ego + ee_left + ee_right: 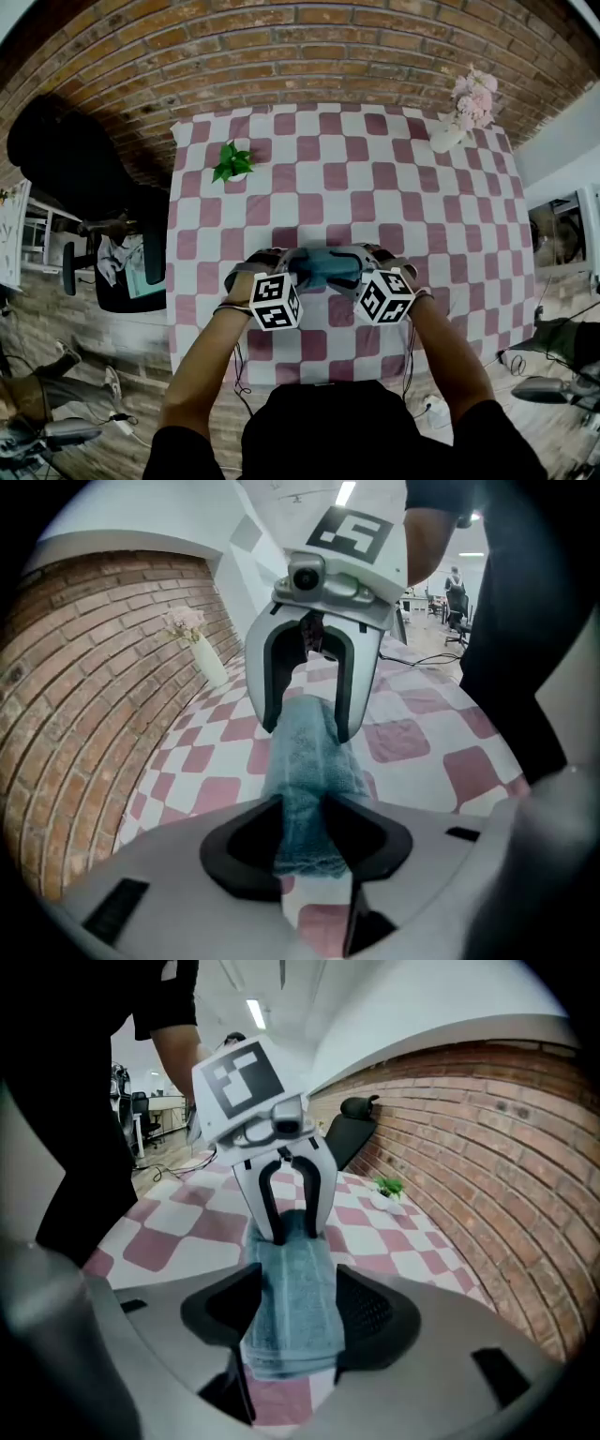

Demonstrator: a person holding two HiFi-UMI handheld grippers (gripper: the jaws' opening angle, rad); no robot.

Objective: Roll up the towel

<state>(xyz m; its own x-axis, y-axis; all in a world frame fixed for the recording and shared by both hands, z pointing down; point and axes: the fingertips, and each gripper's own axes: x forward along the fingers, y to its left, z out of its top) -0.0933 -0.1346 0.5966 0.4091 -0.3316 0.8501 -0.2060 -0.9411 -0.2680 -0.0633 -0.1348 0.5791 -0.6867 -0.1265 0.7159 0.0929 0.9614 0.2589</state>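
The left forearm (202,366) and right forearm (450,356) reach forward over the checkered table (375,169). They converge, so the down-tilted claws face each other. The left claw (302,822) and right claw (286,1307) each clench one end of the blue towel (323,267), which is above the table's near half.

towel (323,265) on table (375,187), ends in l claw (302,827) & r claw (291,1321).

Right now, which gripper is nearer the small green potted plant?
Left. The left gripper is at the left end of the towel, on the side of the plant; the right gripper is at its right end, farther away.
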